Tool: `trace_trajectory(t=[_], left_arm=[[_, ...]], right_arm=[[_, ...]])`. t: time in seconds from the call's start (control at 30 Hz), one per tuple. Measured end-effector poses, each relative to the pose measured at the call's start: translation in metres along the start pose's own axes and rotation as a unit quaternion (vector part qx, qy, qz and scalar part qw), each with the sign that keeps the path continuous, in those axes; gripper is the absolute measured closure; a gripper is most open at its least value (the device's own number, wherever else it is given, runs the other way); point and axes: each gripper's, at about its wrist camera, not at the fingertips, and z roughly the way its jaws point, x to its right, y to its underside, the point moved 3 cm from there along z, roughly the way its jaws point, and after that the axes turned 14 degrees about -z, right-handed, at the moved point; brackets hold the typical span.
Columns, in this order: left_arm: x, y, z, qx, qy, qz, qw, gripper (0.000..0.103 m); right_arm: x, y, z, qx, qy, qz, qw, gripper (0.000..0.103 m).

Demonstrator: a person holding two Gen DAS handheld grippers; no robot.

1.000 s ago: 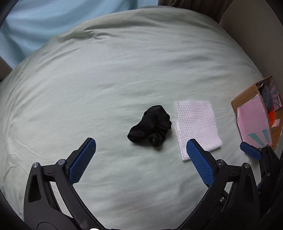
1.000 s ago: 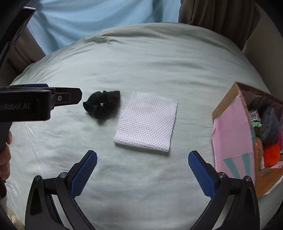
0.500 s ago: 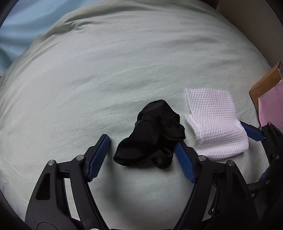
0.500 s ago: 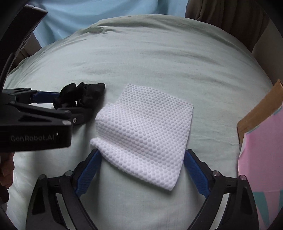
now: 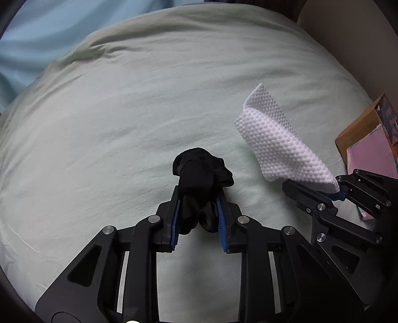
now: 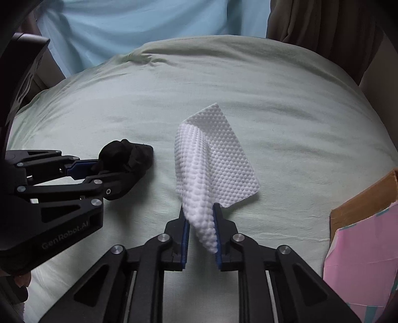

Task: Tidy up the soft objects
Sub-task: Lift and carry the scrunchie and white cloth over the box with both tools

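Note:
My left gripper is shut on a black sock, bunched between its blue pads just above the pale green bed sheet. It also shows in the right wrist view, with the sock at the left. My right gripper is shut on a white waffle-textured cloth, whose near edge is lifted and folded while its far part rests on the sheet. In the left wrist view the right gripper holds the cloth at the right.
A cardboard box with a pink flap stands at the right edge of the bed; it also shows in the left wrist view. A light blue curtain and brown drapes hang behind the bed.
Both grippers came down and closed: the left on the black sock, the right on the white cloth's near edge. The cloth's edge has lifted and folded.

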Motion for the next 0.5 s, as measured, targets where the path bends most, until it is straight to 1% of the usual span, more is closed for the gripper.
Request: trace_trajectory(t=[0.17,0.33,0.4,0.43,0.5], left_arm=[[-0.001,0.000,-0.031,0.022,-0.003,-0.009,0.9997,0.081],[-0.010,0.007,-0.056,0.038,-0.004,-0.037,0.9986,0.081],[-0.017,0.010,-0.062,0.039,-0.006,-0.051,0.9979,0.081],[-0.020,0.012,-0.065,0.041,-0.007,-0.057,0.9975,0.081],[-0.026,0.015,-0.071,0.045,-0.009,-0.066,0.9968,0.081]], right_arm=[[0.000,-0.004,-0.031,0.020,0.005,-0.004,1.000,0.090],[0.000,-0.003,-0.055,0.038,0.003,-0.002,0.999,0.090],[-0.001,0.003,-0.060,0.037,-0.017,-0.004,0.999,0.090],[-0.004,0.005,-0.059,0.033,-0.034,-0.008,0.999,0.090],[-0.008,0.004,-0.056,0.040,-0.054,-0.006,0.998,0.089]])
